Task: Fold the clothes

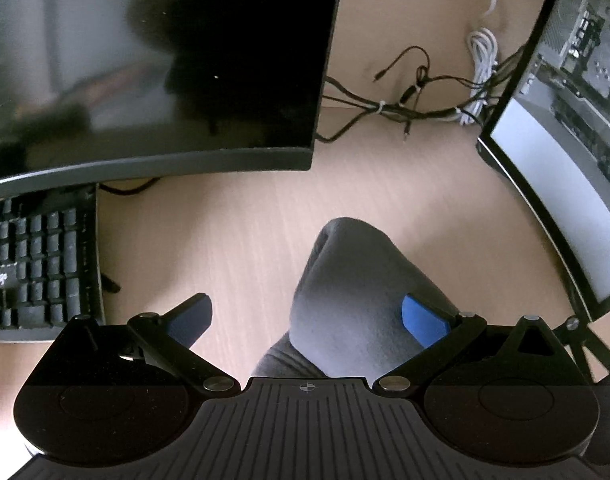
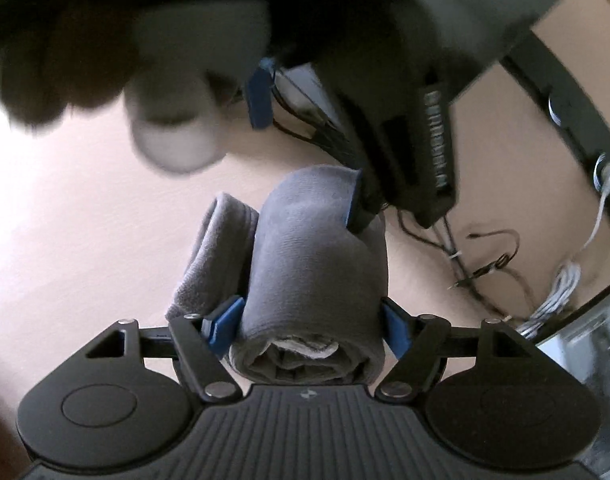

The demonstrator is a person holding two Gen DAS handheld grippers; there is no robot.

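A grey sock roll is lying on the table, with a looser grey cuff bulging out on its left side in the right wrist view. The right gripper is straddling the near end of the roll, its jaws standing fairly wide; both blue pads are sitting right against the fabric, and I cannot tell whether they are pressing on it. The rolled end facing the camera is showing folded layers and a pale edge inside.

The left gripper is reaching in from the far side, its jaws spread wide: one blue pad is lying against the roll, the other is hanging well clear over bare table, so nothing is clamped.

Beside it a black keyboard is carrying a small white logo reading "aigo" on one key. A dark monitor is standing behind it, a second lit screen is at the right, and black and white cables are trailing between them. Embossed lettering on the left gripper's body in the right wrist view is too blurred to read
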